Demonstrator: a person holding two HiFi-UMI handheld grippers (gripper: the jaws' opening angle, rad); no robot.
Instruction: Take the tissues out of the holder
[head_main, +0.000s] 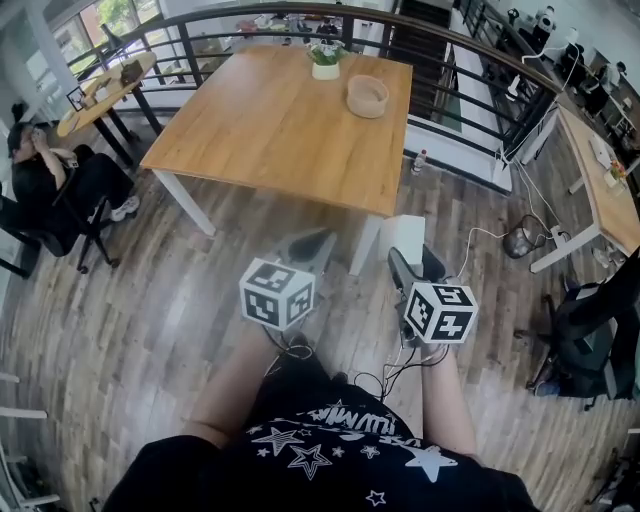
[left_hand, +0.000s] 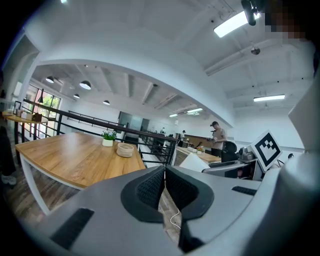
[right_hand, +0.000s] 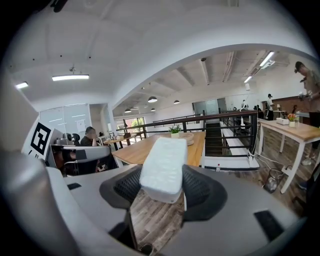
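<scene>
My right gripper is shut on a white oblong tissue pack, which sticks out forward between the black pads. The head view shows that pack ahead of the right gripper, over the wooden floor. My left gripper is shut, its pads meeting with nothing between them; in the head view the left gripper is level with the right one. Both are held a short way in front of the wooden table. A round woven bowl stands near the table's far right corner, the same bowl visible from the left gripper.
A small potted plant stands behind the bowl. A black railing runs behind and to the right of the table. A person sits at far left. Another desk and a black chair are on the right.
</scene>
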